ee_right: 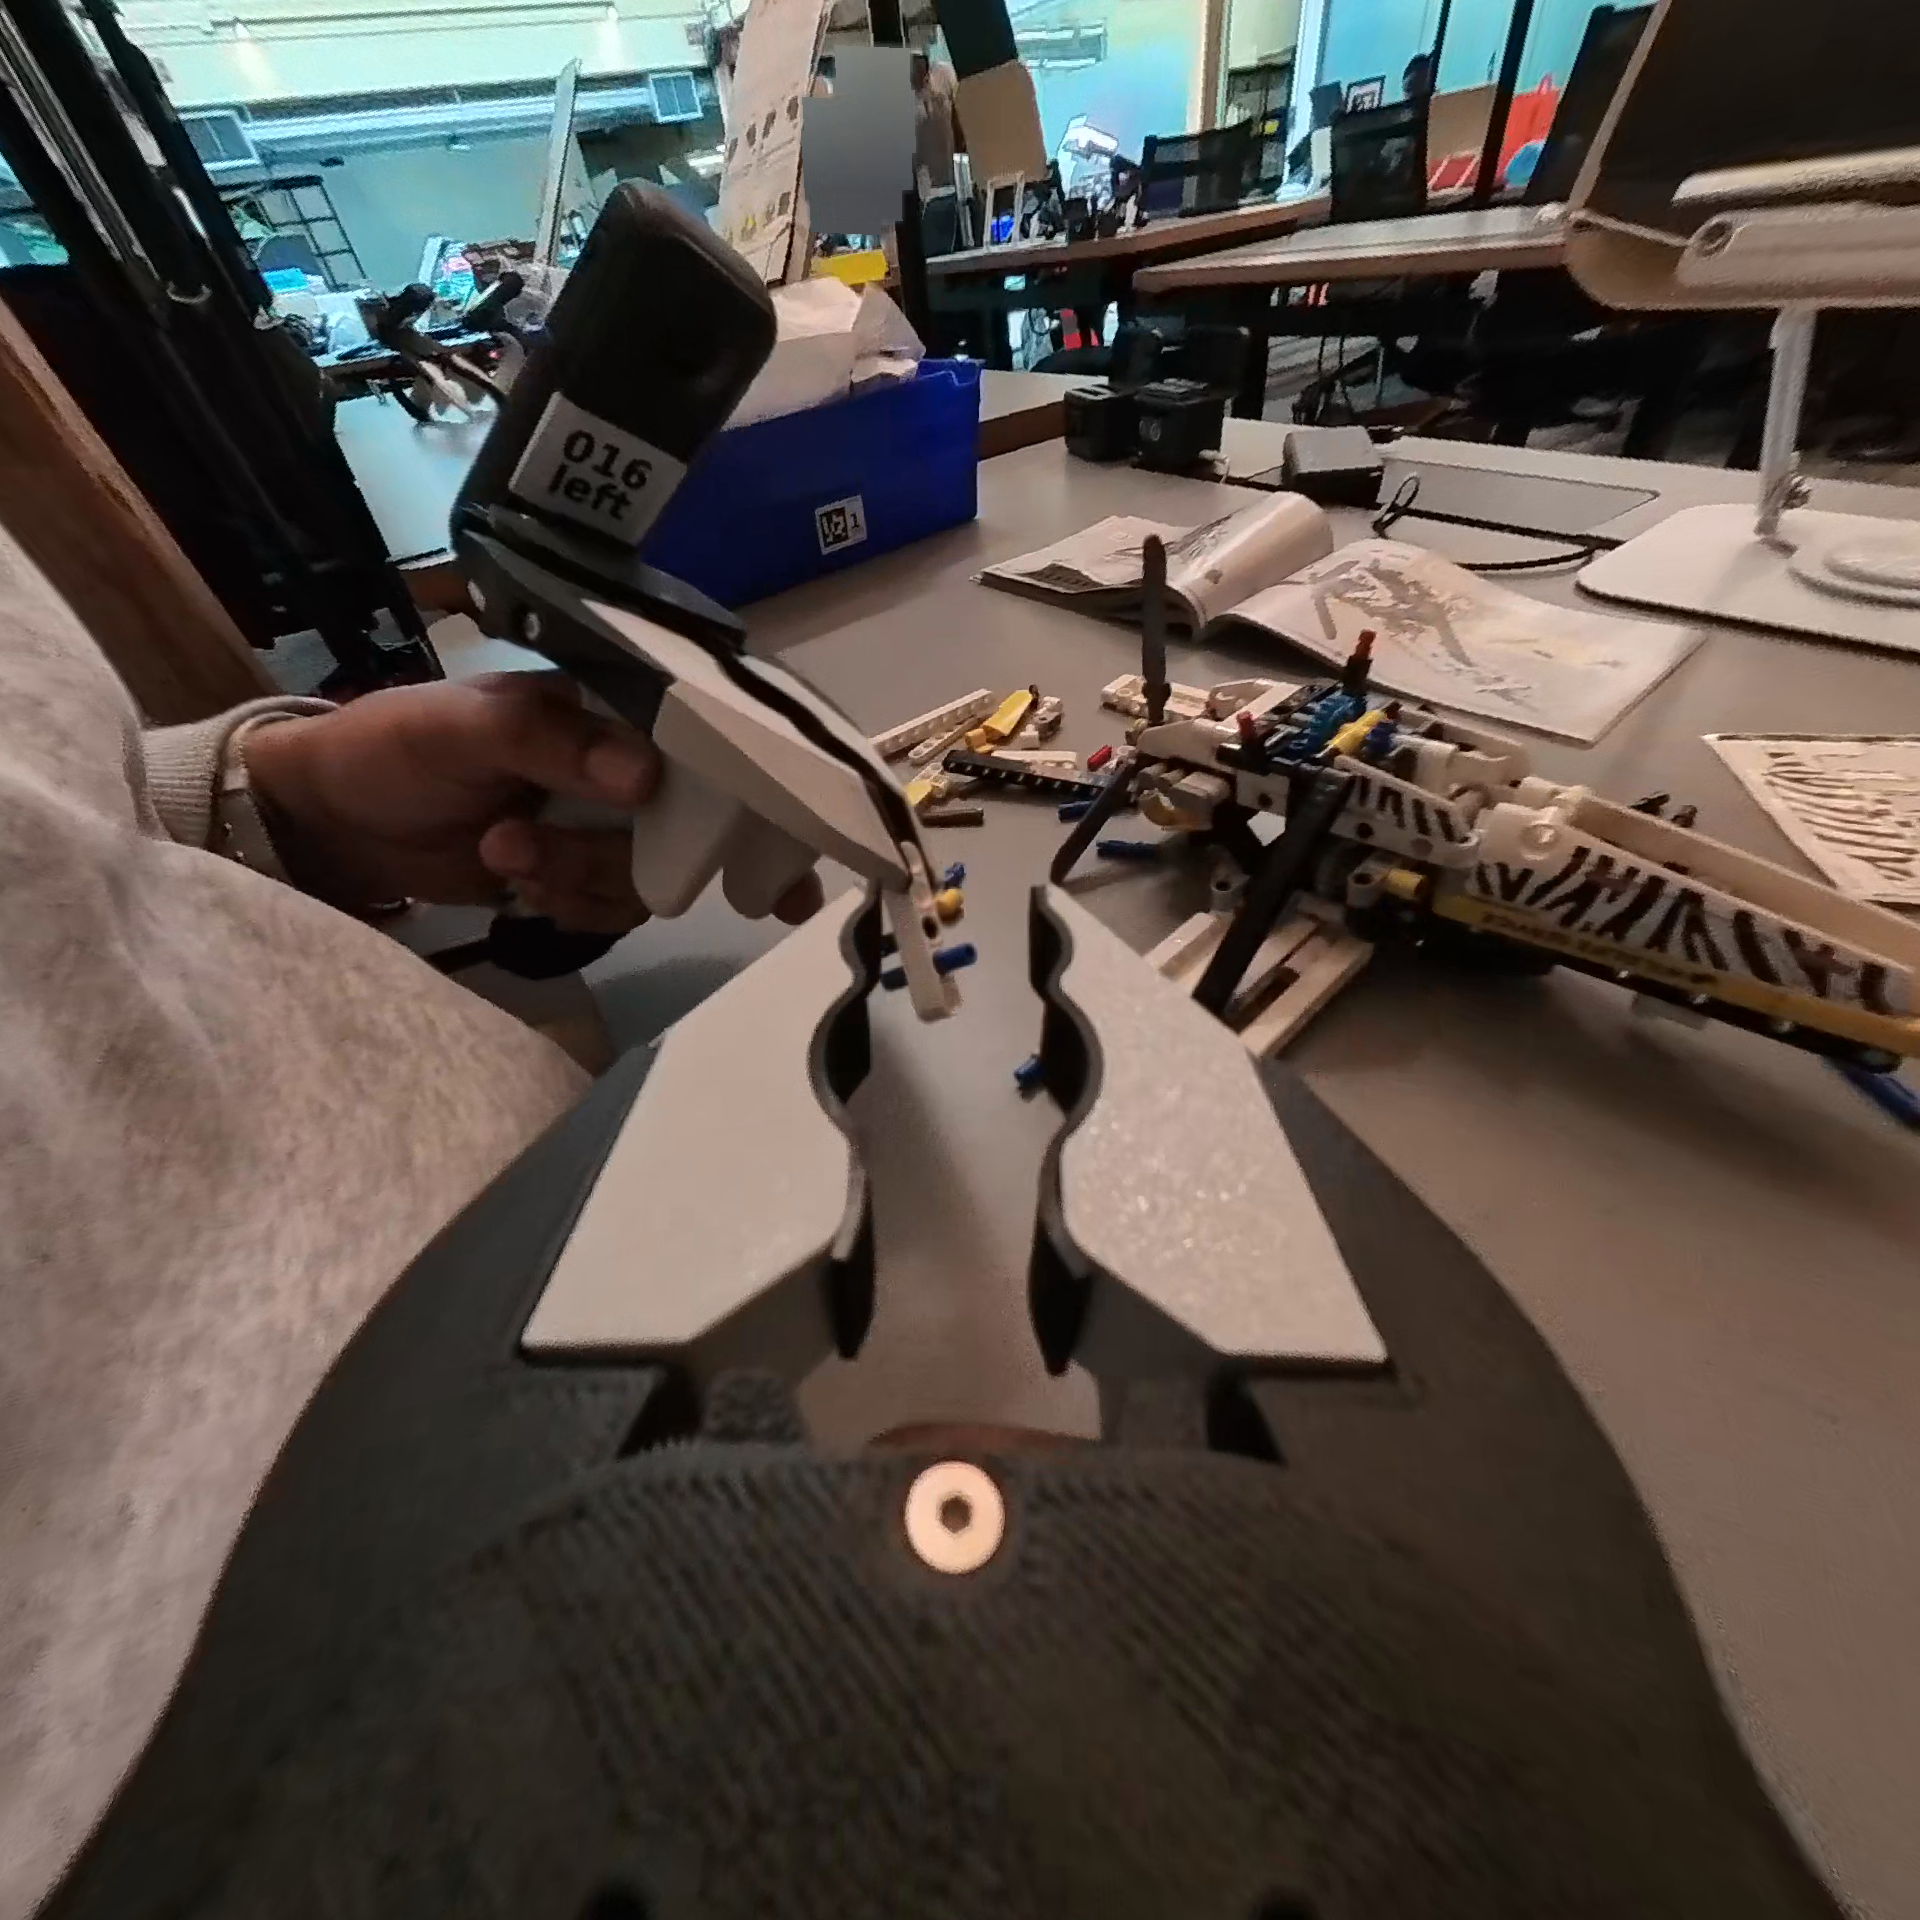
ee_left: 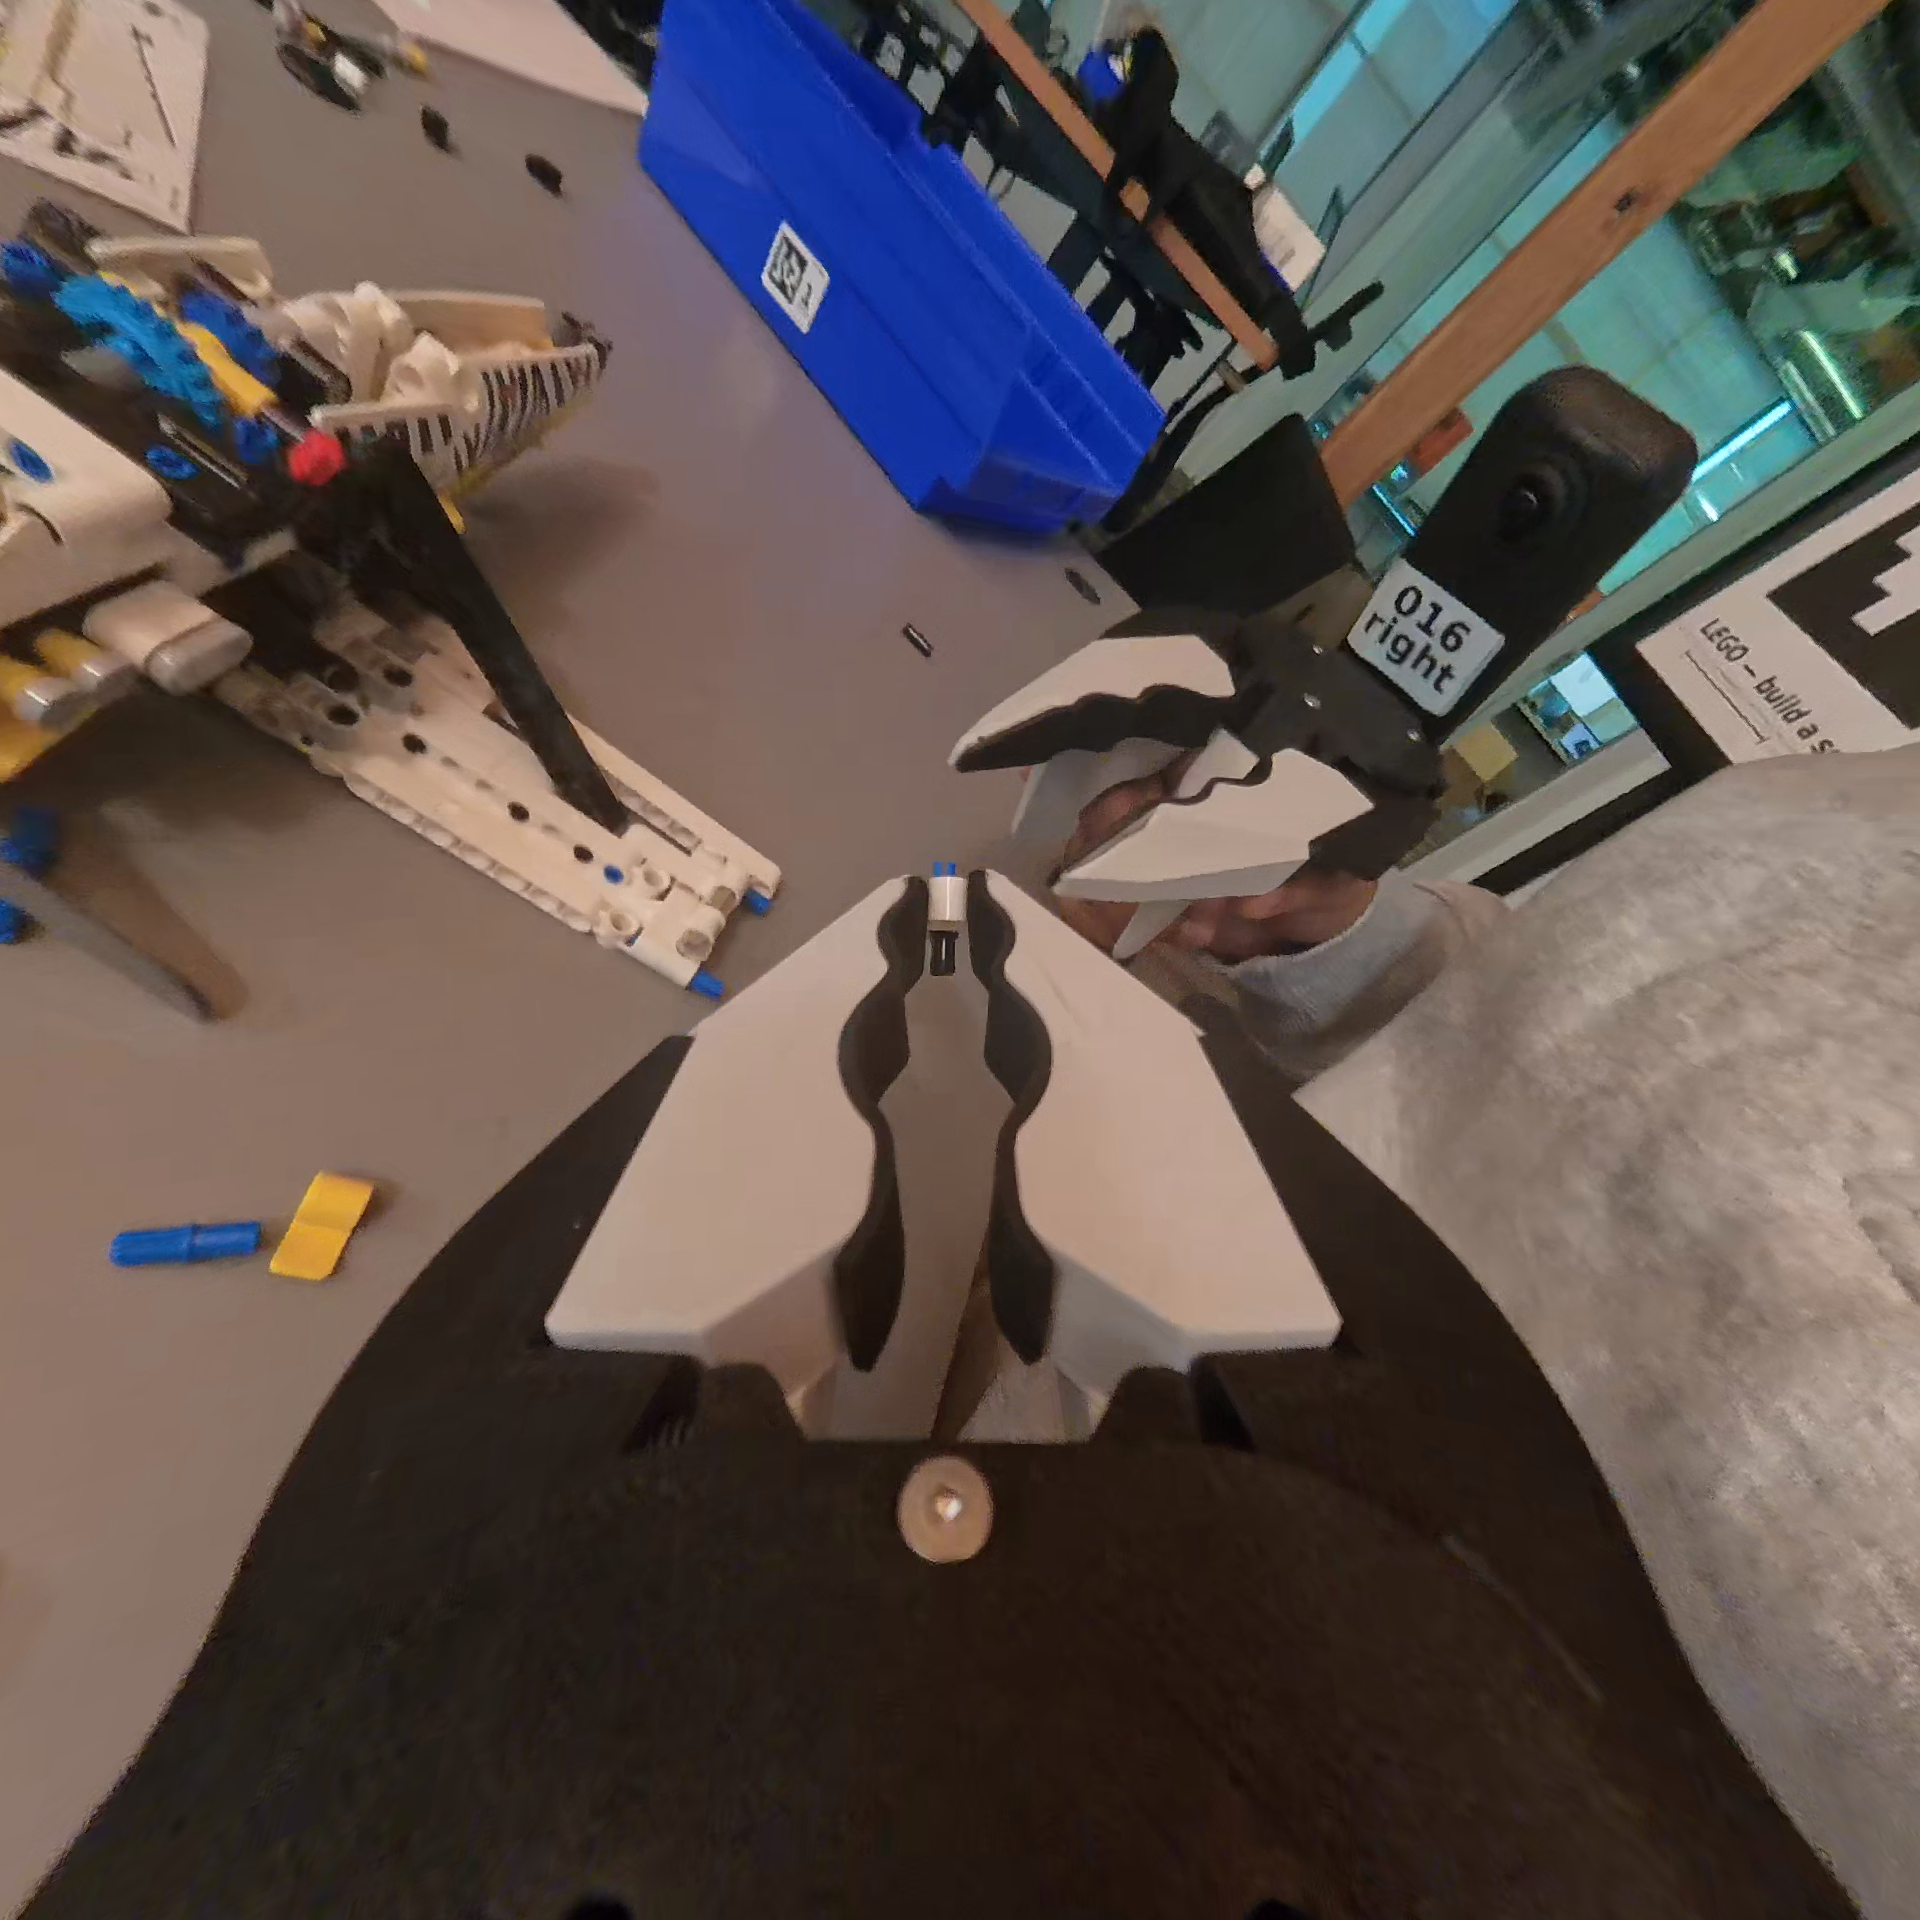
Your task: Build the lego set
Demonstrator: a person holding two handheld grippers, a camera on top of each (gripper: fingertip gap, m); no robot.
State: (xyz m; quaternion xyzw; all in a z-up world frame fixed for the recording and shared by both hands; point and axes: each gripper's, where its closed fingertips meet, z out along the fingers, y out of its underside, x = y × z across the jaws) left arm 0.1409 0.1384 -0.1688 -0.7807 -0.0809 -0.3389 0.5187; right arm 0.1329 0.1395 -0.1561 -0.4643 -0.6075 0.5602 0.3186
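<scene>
My left gripper is shut on a short white lego beam with blue pins, held in the air above the table. In the right wrist view the beam hangs down from the left gripper, with blue and yellow pins sticking out. It sits between the tips of my right gripper, which is open and empty around it. The right gripper also shows just right of the beam in the left wrist view. The partly built white, black and zebra-striped lego model stands on the grey table.
A blue bin stands at the back. Loose pieces lie beside the model. A yellow piece and a blue pin lie near the front. An open instruction booklet and a monitor stand are behind the model. Both grippers' tips are close together, under 4 cm apart. Between my left fingertips and the yellow piece there is roughly 11 cm.
</scene>
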